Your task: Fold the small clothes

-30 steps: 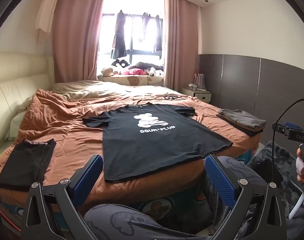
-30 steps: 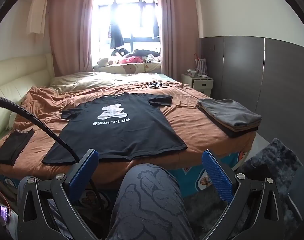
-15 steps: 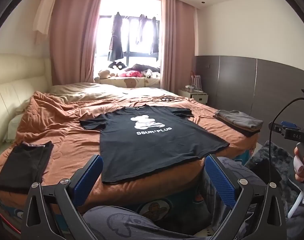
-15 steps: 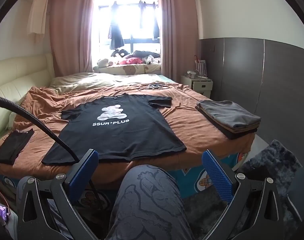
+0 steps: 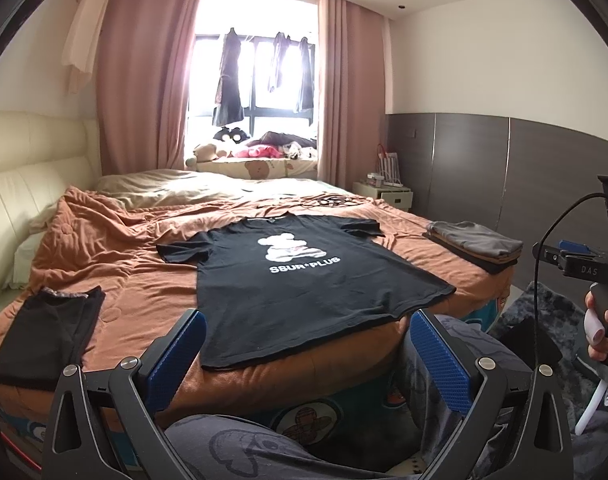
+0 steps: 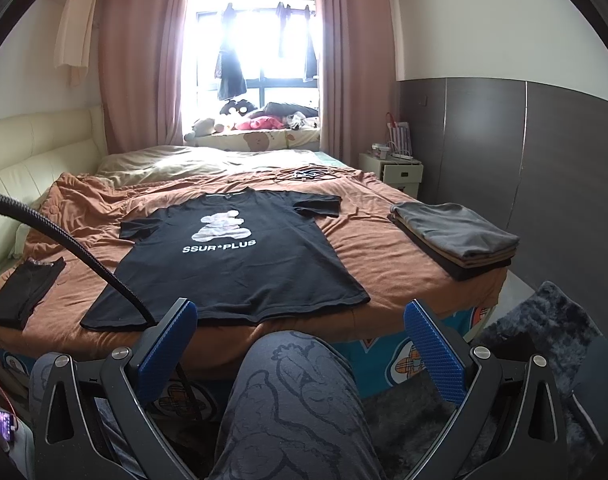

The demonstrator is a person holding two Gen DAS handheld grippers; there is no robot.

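A bedroom with pink curtains, a bright window and a grey panelled wall holds a bed [image 5: 116, 264] covered by a rumpled orange quilt. One black T-shirt [image 5: 304, 280] with a white bear print and the words SSUR*PLUS lies flat and face up in the middle of the bed, its hem at the near edge, both sleeves spread out. Toward the bed's near left corner lies one folded black garment [image 5: 44, 336]. At the right edge sits one stack of folded clothes [image 6: 456, 236], grey on top, apart from the T-shirt. A tangle of cables [image 6: 308, 174] lies beyond the collar. A white nightstand [image 6: 398, 170] stands past the far right corner, and plush toys line the windowsill.

The left gripper [image 5: 306, 356] hangs off the near edge with jaws spread wide, holding nothing. The right gripper [image 6: 300, 344] is likewise released and empty. The person's patterned trouser leg [image 6: 292, 408] fills the space below it. A black hose [image 6: 64, 240] crosses in front of the T-shirt's near left corner in the right wrist view.
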